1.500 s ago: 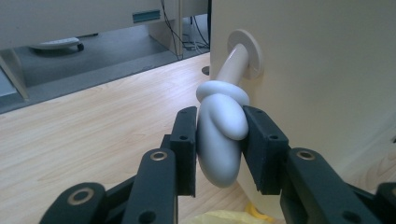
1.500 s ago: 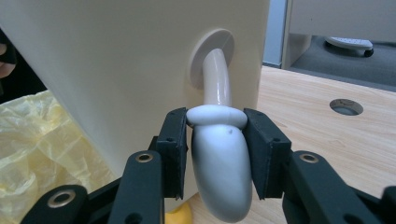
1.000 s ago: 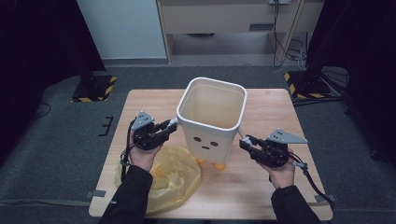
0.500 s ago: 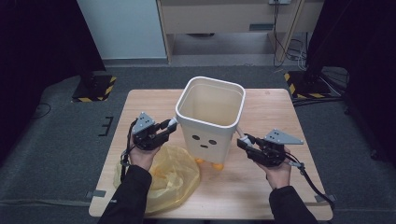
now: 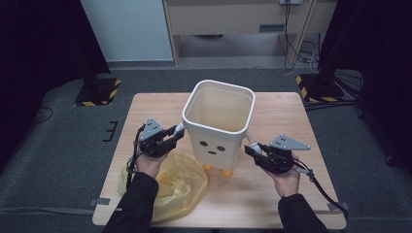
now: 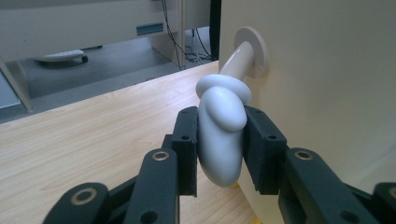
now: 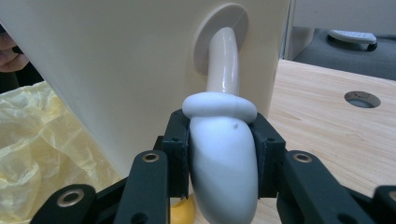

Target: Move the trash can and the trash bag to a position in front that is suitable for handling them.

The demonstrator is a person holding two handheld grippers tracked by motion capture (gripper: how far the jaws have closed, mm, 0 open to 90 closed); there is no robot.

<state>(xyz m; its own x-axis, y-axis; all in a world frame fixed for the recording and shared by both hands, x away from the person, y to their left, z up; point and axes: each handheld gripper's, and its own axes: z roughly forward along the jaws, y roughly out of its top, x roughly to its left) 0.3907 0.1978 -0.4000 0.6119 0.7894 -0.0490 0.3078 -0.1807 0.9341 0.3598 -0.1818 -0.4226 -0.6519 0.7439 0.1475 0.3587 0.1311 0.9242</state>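
- Cream bin (image 5: 218,121) with a face stands upright mid-desk (image 5: 291,111), on small orange feet (image 5: 226,171).
- Left tool (image 5: 171,138) pinches the bin's left arm-shaped handle (image 6: 220,133).
- Right tool (image 5: 252,149) pinches the right handle (image 7: 223,158).
- Yellow plastic bag (image 5: 175,187) lies crumpled near the bin's front-left, under the left forearm.

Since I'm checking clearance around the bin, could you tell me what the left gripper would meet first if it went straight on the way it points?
The left gripper, already shut on the bin's white arm-shaped handle, points along it at the cream bin. Pushing on, it would probably meet the bin's side wall near the round mount.
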